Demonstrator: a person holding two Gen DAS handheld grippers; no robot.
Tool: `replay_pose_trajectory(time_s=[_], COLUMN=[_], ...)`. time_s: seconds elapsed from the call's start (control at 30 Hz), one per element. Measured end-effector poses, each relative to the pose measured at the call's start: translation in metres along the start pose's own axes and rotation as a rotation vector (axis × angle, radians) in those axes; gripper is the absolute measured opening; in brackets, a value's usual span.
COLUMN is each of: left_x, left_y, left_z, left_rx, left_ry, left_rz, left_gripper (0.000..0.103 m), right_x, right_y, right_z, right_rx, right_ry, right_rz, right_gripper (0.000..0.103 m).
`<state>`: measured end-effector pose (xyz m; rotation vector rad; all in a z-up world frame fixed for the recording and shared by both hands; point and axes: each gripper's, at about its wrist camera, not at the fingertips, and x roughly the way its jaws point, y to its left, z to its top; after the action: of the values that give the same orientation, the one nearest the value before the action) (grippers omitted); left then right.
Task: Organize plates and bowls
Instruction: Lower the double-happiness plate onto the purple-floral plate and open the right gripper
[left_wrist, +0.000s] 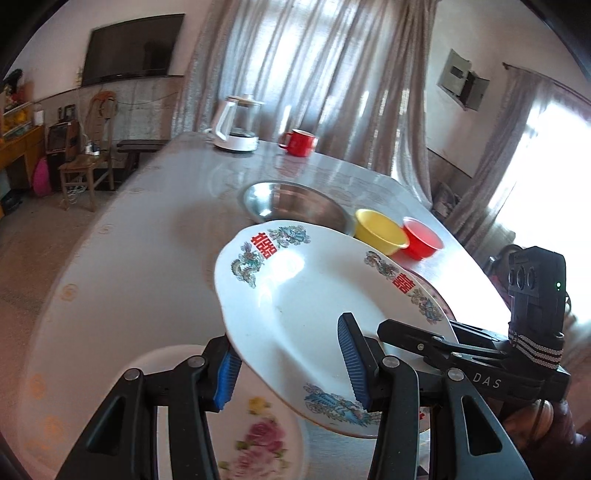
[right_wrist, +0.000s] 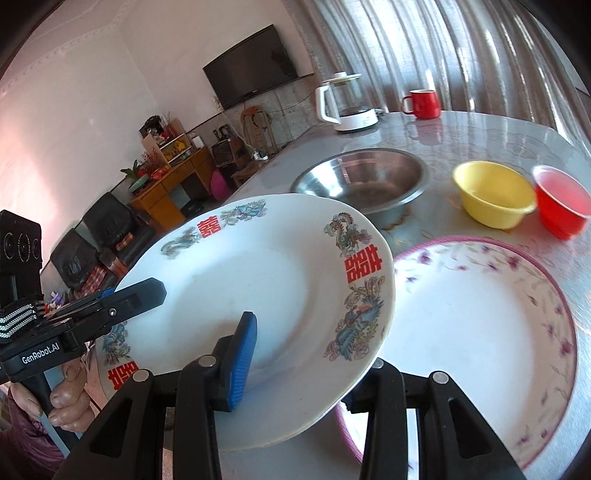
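A glossy grey table (right_wrist: 480, 136) carries a white kettle (right_wrist: 347, 103) and red mug (right_wrist: 424, 103) at its far end, a steel basin (right_wrist: 362, 177) mid-table, a yellow bowl (right_wrist: 491, 192) touching a red bowl (right_wrist: 561, 203), a purple-flowered plate (right_wrist: 480, 314), and a rose-patterned plate (left_wrist: 258, 435).

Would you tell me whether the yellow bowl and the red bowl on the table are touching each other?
Cannot tell. In the left wrist view the yellow bowl overlaps the red bowl; the right wrist view is blurred where their rims meet.
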<state>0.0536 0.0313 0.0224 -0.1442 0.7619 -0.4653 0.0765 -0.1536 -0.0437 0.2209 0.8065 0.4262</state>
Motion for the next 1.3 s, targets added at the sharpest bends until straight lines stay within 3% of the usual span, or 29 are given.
replay_pose_trajectory(time_s=[0.4, 0.77, 1.03, 1.3], left_x=[0.063, 0.093, 0.101, 0.095], left_y=[-0.083, -0.087, -0.096, -0.099], left_z=[-0.011, -0.014, -0.022, -0.029], left_rx=[0.058, 0.049, 0.037, 0.068], left_ry=[0.127, 0.192, 0.242, 0.25], left_rz=[-0.116, -0.11, -0.202, -0.239], left_gripper=[0.05, 0.052, 0.055, 0.055], right_x=[-0.059, -0.063, -0.073, -0.089], right_y=[-0.069, -0.098, -0.098, -0.114], right_z=[-0.032, -0.036, -0.038, -0.045], right_rx=[0.149, 0.228, 0.21, 0.271], right_ry=[-0.027, -0.005, -0.013, -0.033], right_rz=[-0.157, -0.232, -0.253, -0.268], right_gripper=[0.038, 0.04, 0.041, 0.041])
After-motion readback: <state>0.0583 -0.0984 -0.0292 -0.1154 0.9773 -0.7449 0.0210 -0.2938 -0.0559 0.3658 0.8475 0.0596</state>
